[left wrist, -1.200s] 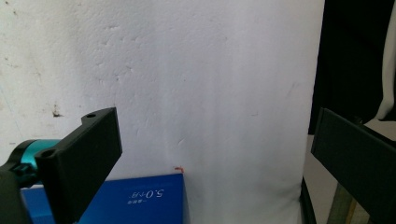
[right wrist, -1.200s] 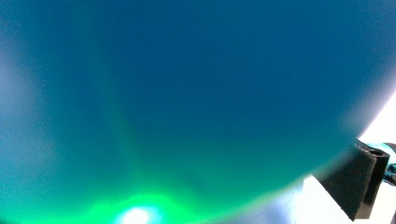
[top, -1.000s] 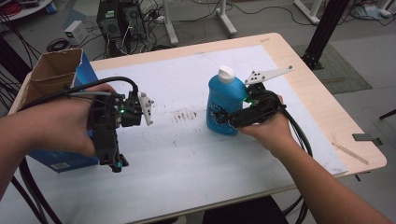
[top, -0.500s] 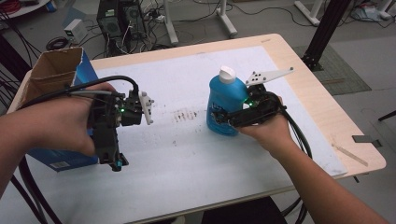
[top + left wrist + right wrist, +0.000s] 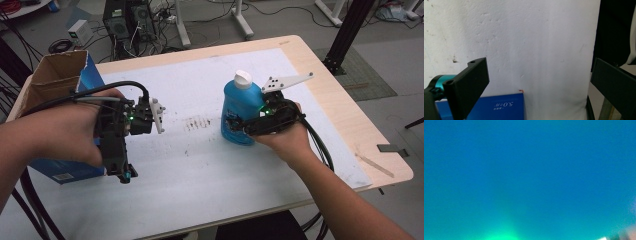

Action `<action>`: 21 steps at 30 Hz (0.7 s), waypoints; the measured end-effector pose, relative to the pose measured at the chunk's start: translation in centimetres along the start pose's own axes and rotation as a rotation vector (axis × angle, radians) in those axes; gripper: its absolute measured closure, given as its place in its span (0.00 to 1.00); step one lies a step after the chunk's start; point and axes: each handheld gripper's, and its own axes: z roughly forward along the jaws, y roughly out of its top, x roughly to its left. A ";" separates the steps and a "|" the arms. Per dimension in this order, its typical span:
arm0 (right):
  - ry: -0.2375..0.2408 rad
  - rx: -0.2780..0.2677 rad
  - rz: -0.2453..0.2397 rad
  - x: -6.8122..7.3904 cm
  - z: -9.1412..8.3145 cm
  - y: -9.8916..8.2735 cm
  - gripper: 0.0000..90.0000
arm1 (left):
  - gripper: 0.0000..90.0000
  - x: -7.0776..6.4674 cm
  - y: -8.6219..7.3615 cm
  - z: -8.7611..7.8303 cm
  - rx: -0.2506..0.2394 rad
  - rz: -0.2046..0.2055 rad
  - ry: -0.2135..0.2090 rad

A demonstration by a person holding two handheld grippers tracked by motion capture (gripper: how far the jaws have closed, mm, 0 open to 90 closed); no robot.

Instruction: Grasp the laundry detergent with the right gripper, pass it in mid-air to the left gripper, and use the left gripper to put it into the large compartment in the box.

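Observation:
A blue bottle (image 5: 239, 109) with a white cap stands upright on the white mat (image 5: 210, 165) at mid-table. My right gripper (image 5: 239, 126) is shut on its lower body, one black jaw lying across its front. In the right gripper view the bottle's blue surface (image 5: 524, 170) is blurred, right against the camera, and the jaws are hidden. My left gripper (image 5: 122, 172) hangs over the mat's left side, pointing back toward the person. Its jaws stand wide apart with nothing between them, so the left gripper (image 5: 539, 75) is open.
A blue carton (image 5: 60, 80) with an open cardboard top stands at the table's left edge, beside my left hand; its blue side (image 5: 499, 107) lies just under the left jaws. Dark smudges (image 5: 197, 122) mark the mat between the grippers. Cables trail off the front edge.

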 end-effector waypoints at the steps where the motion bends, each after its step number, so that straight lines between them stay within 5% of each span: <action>1: 0.000 0.000 0.000 0.0 0.0 0.0 0.40 | 0.02 0.0 0.0 0.0 0.000 0.000 0.000; 10: -0.024 -0.021 -0.109 0.4 -0.1 -0.1 0.50 | 0.02 0.0 -0.1 -0.1 -0.002 -0.005 0.000; 21: -0.036 -0.023 -0.134 0.6 -0.4 0.2 0.52 | 0.02 0.0 -0.1 -0.1 -0.005 -0.012 0.002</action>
